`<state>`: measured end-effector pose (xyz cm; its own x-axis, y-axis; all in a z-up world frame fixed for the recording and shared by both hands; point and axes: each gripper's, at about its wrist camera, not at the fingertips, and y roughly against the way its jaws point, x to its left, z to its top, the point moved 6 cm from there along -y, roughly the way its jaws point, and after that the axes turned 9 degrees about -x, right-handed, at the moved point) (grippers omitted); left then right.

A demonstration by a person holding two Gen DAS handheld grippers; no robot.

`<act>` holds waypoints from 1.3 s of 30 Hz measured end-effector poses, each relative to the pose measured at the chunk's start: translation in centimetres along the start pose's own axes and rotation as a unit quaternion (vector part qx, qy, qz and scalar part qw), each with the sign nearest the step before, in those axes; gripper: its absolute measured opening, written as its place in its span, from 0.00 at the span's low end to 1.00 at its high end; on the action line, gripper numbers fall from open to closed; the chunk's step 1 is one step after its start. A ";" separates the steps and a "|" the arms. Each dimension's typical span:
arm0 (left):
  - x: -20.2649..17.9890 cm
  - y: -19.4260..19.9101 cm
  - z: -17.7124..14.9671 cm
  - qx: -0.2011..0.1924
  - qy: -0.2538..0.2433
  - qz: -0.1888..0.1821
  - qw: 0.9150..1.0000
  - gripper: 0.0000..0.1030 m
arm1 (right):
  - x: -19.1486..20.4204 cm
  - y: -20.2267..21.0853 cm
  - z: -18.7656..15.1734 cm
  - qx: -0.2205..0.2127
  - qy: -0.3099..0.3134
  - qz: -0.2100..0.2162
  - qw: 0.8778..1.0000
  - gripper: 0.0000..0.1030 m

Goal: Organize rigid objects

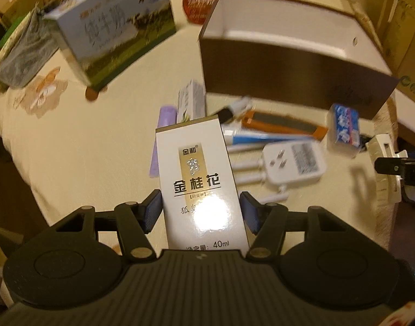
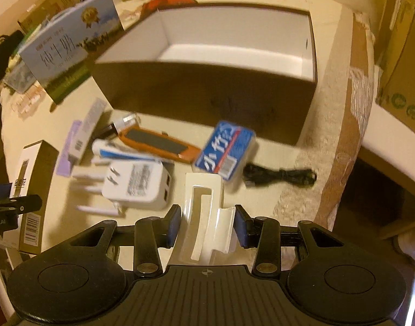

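Left gripper (image 1: 201, 212) grasps a white carton (image 1: 200, 182), pads on both its sides, carton upright between them and lifted above the table (image 1: 98, 141). From the right wrist view the same carton (image 2: 34, 190) sits at the far left edge with the left gripper's finger across it.

Right gripper (image 2: 207, 226) is clenched on a white plastic clip (image 2: 203, 217), pads pressing both sides, clip held off the table (image 2: 302, 141).

Big brown box (image 2: 207, 100), open top, white inside, stands at the back of the table; seen too in the left view (image 1: 289, 81). Milk carton (image 2: 68, 51) stands left of the box, tilted in view.

Loose on the table in front of the box: white charger (image 2: 136, 184) with prongs up, just beside white cotton swabs (image 2: 85, 174); orange case (image 2: 158, 144) touching a blue-white tube (image 2: 120, 152); blue pack (image 2: 226, 149) near the box's front, touching nothing clear to tell; black cable (image 2: 283, 176) right of the pack; purple strip (image 2: 67, 152) with a small white box (image 2: 89, 127) lying partly over it. A small bottle (image 2: 125, 121) lies behind the orange case.

Both frames motion-blurred, small labels unreadable.
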<state>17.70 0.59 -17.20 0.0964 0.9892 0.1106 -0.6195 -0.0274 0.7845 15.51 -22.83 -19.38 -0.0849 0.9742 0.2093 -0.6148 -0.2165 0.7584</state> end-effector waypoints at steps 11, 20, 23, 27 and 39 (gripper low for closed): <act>-3.6 0.1 7.6 -0.065 -0.040 -0.036 0.996 0.57 | -0.6 0.9 6.8 -0.060 -0.015 0.016 0.998 0.37; -6.6 -1.8 14.9 -0.108 -0.049 -0.068 0.991 0.57 | -2.4 -0.3 12.8 -0.096 -0.048 0.030 0.994 0.37; -7.6 -2.7 17.4 -0.120 -0.050 -0.076 0.989 0.57 | -3.0 -1.3 14.7 -0.104 -0.062 0.036 0.992 0.37; -8.8 -4.3 20.1 -0.131 -0.045 -0.083 0.987 0.57 | -3.9 -2.8 16.9 -0.109 -0.079 0.039 0.990 0.37; -11.5 -10.1 22.1 -0.119 -0.058 -0.090 0.987 0.57 | -6.5 -7.8 17.9 -0.083 -0.091 0.008 0.992 0.37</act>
<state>40.07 -13.70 -12.86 0.3016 0.9513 0.0633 -0.7488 0.1952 0.6334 34.87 -28.65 -15.64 0.0380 0.9397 0.3400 -0.7364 -0.2037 0.6451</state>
